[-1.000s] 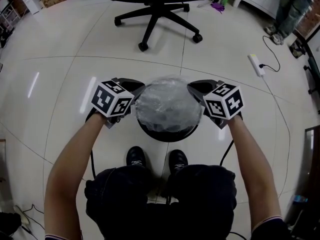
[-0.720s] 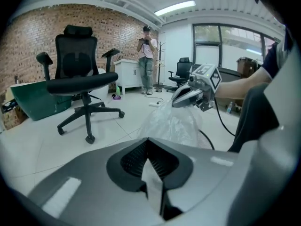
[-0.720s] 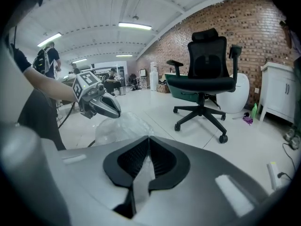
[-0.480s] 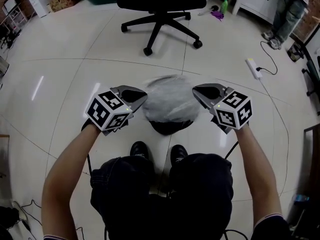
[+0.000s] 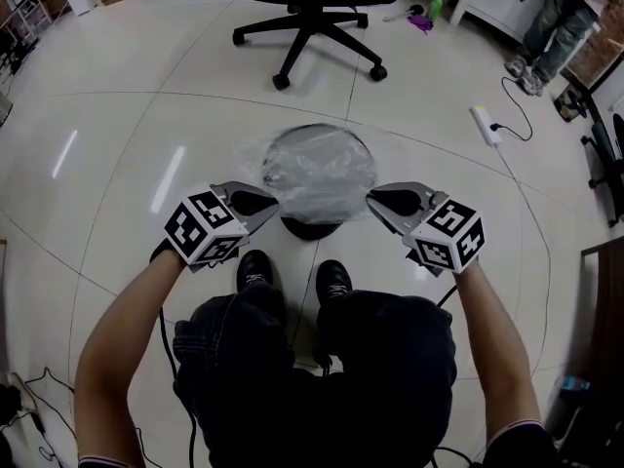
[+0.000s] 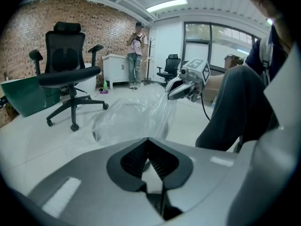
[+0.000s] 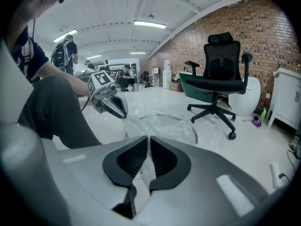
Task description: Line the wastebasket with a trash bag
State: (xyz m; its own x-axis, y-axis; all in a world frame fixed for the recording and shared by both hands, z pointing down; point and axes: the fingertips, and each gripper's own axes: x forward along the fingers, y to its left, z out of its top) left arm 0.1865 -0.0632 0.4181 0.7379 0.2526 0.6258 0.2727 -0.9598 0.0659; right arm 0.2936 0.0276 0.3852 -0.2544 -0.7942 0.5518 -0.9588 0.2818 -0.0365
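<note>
The trash bag (image 5: 322,169) over the wastebasket (image 5: 310,230) on the floor spans sideways between the left hand-held gripper (image 5: 273,206), pinched tight on its edge, and the equally near right hand-held gripper (image 5: 370,199), whose jaws are opening around the film.

trash bag (image 5: 317,169), over the wastebasket: clear, colourless film with whitish creases.
wastebasket (image 5: 310,229): black; its rim shows as a dark ring through the film.
floor (image 5: 117,144), around the wastebasket: glossy white tiles, thin dark joint lines.
office chair (image 5: 312,8), beyond the wastebasket: black throughout.
power strip (image 5: 485,125), right of the wastebasket: white, with black cable.
shoes (image 5: 255,269), just nearer than the wastebasket: black.
brick wall (image 6: 28,27), far beyond the wastebasket: red-brown, pale mortar.
</note>
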